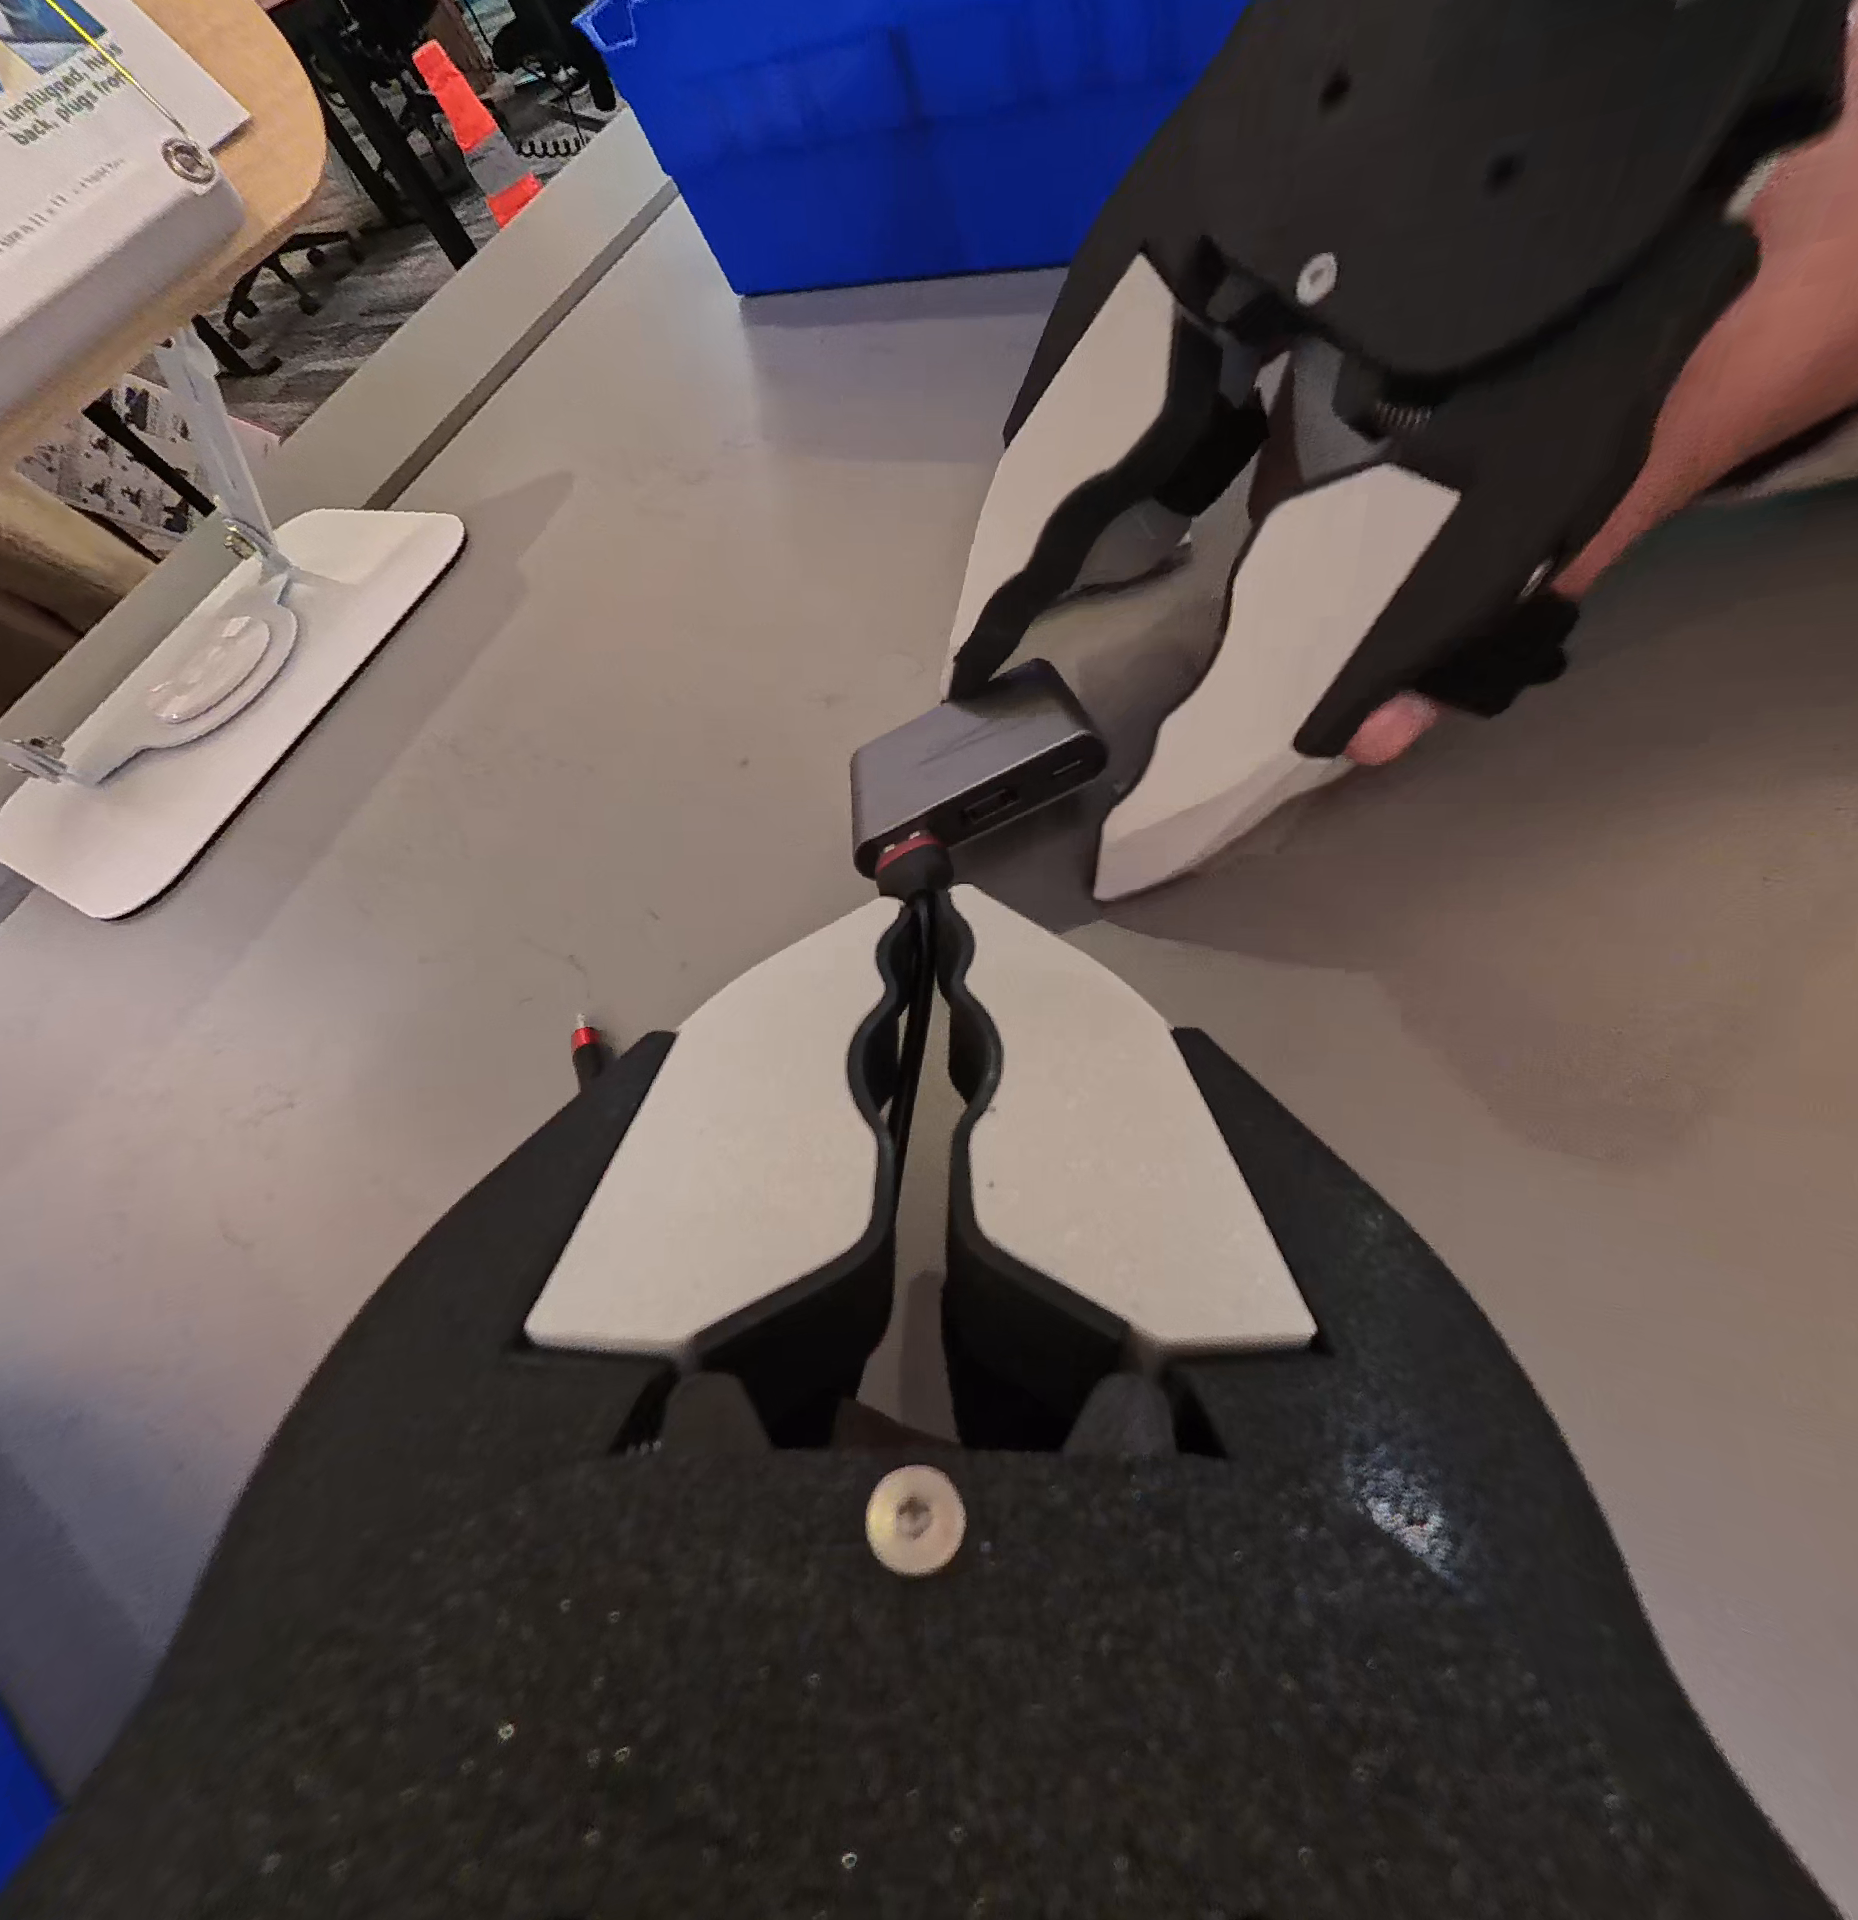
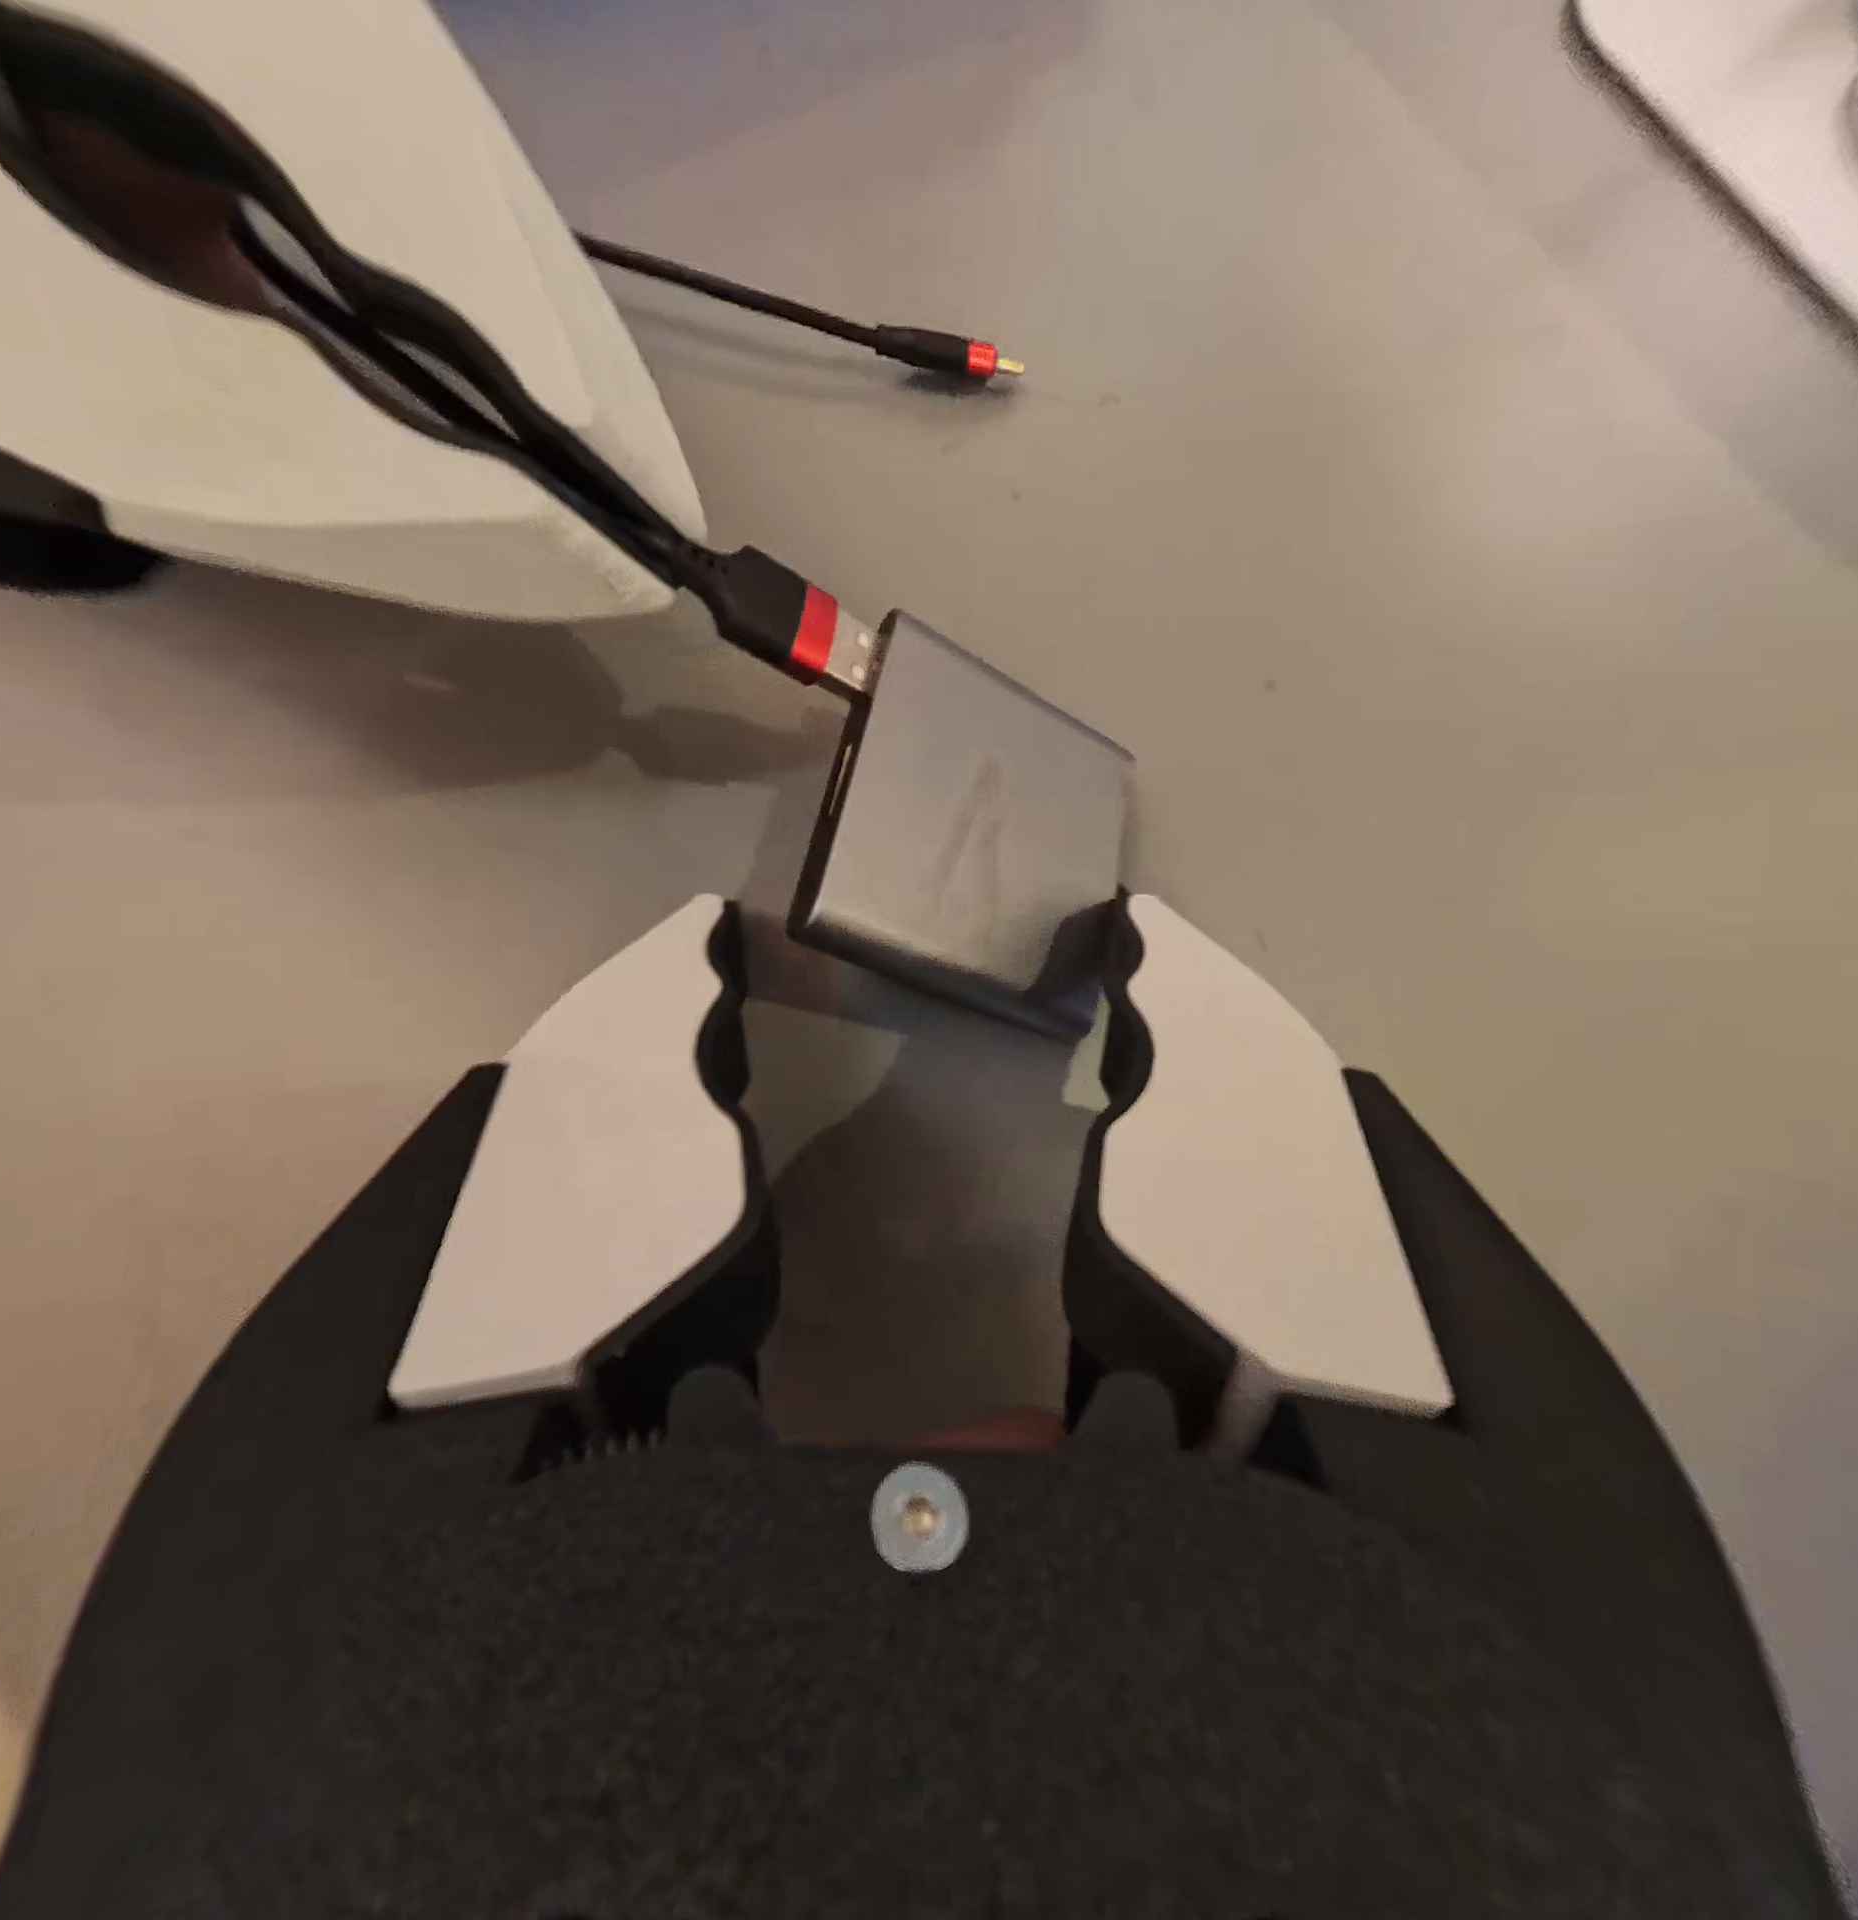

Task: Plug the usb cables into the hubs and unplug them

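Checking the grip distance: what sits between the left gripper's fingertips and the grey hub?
Only the cable's plug: black body, red collar, metal end at the hub. The left gripper clamps the cable just behind it; the right wrist view shows it best.

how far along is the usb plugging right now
Partly done: the red-banded USB plug sits in the grey hub, though bare metal shows at the port, so it is not fully seated. In hand: the left gripper pinches the cable, the right gripper holds the hub. Left: the cable's small connector lies loose on the table.
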The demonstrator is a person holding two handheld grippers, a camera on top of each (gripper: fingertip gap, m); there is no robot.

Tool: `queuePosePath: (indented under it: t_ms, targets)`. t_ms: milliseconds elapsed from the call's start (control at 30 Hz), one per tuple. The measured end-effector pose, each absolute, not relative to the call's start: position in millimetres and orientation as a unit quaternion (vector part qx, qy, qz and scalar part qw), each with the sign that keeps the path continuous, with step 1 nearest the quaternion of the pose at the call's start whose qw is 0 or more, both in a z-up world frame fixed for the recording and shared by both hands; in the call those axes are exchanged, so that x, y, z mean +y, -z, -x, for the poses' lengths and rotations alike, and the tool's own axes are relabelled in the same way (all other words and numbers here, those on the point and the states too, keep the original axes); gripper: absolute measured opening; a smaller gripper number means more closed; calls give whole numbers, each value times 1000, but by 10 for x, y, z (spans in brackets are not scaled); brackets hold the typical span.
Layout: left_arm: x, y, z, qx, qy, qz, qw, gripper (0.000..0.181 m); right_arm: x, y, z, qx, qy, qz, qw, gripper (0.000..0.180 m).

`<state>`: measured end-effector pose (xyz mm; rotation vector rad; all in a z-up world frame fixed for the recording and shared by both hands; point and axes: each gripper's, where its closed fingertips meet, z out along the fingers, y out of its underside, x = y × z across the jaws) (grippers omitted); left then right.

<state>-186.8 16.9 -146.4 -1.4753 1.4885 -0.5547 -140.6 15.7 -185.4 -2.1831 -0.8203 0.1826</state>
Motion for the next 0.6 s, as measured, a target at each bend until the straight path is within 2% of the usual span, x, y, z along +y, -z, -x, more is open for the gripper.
queuePosePath:
  t_ms: [133, 233, 433, 600]
  targets:
    - [167, 1457, 1875, 605, 230, 603, 466, 3, 230, 1756, 1408, -374, 20, 814, 443, 34]
    - [160, 1417, 1875, 601, 239, 602, 468, 3, 264, 1688, 1374, -414, 97, 776, 465, 19]
    - [153, 1323, 1894, 581, 270, 625, 445, 3, 270, 1577, 1404, -485, 212, 675, 513, 12]
    - [150, 1176, 1909, 571, 295, 627, 440, 3, 224, 1387, 1446, -504, 230, 618, 558, 12]
